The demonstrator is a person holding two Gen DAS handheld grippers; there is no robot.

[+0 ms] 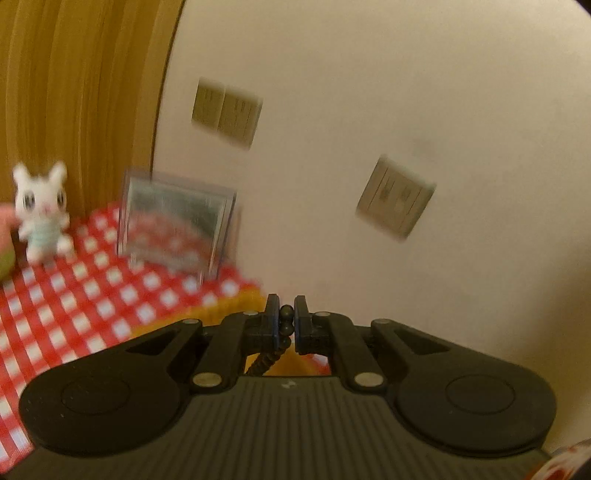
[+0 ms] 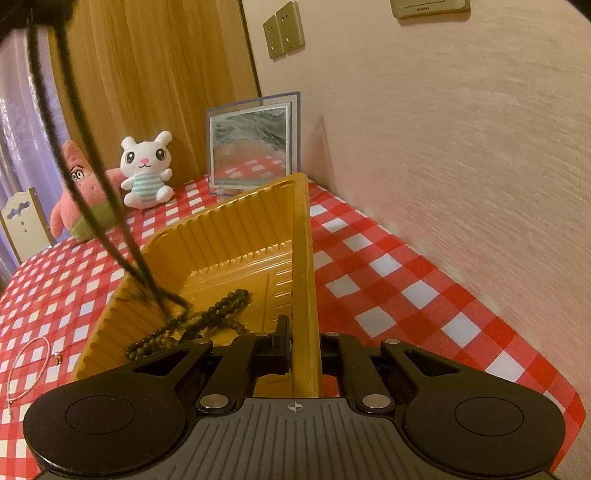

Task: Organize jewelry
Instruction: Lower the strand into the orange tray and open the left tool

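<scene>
Checked red-and-white cloth (image 2: 369, 258) covers the table, beige wall with sockets (image 2: 284, 29) behind, wood panel at 11 o'clock.

Left gripper (image 1: 287, 319): jaws nearly closed, pinching a dark bead strand (image 1: 286, 326). Beads sit between the pads, and the rest of the strand drops below the jaws toward 6 o'clock. Left view is motion-blurred; gripper sits above the cloth edge, with a sliver of the yellow tray visible just under the fingers.

Right gripper (image 2: 301, 345): closed on the right rim of the tray (image 2: 303, 240), wall clamped between the fingers. Tray appears tilted, far corner pointing to 12 o'clock.

Beads (image 2: 218, 310) in the right view: most of the strand is heaped on the tray floor near the gripper, at 10 o'clock from the fingers. Two dark lines rise from the heap to the top-left corner, taut, out of frame.

Pink cord bracelet (image 2: 27, 369) lies on the cloth at 9 o'clock, outside the tray.

Background: white bunny plush (image 2: 146, 170) and pink star plush (image 2: 79, 192) at 11 o'clock, glass sand frame (image 2: 251, 144) at 12 o'clock just beyond the tray.
</scene>
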